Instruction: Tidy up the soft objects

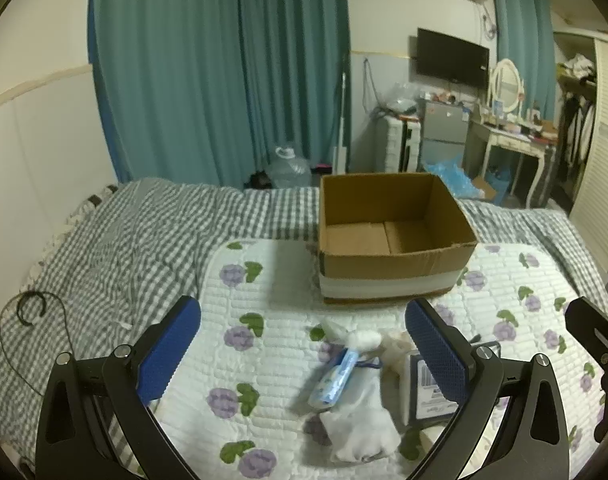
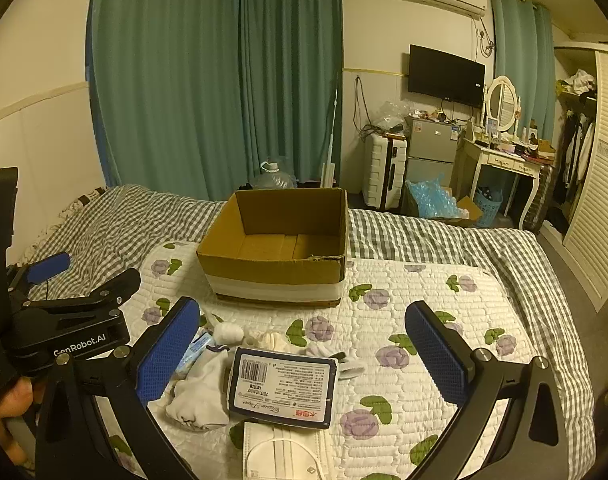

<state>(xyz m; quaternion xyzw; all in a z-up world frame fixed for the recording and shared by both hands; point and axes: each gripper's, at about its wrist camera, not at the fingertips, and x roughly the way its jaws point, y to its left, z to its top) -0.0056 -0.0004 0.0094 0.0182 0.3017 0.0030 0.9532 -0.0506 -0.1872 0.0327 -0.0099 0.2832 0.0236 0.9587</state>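
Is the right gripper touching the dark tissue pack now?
Apart. In the right wrist view, the right gripper is open, and its blue pads stand wide on both sides above the dark tissue pack, which lies flat on the quilted mat.

Both hand-held grippers [image 1: 302,344] [image 2: 302,344] gape wide (nothing held).

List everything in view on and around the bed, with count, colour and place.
cardboard box: one, brown with a white band, open and empty, on the floral pad
floral pad: one, white with purple flowers, on the bed
checked bedding: grey and white, under the pad
tissue pack: one, dark blue with a white label, near edge of the pad
white cloth: one, crumpled, left of the tissue pack
blue packet: one, light blue, beside the cloth
face mask: one, white, in front of the tissue pack
curtains: teal, behind the bed
left gripper: fingers blue, open
right gripper: fingers blue, open
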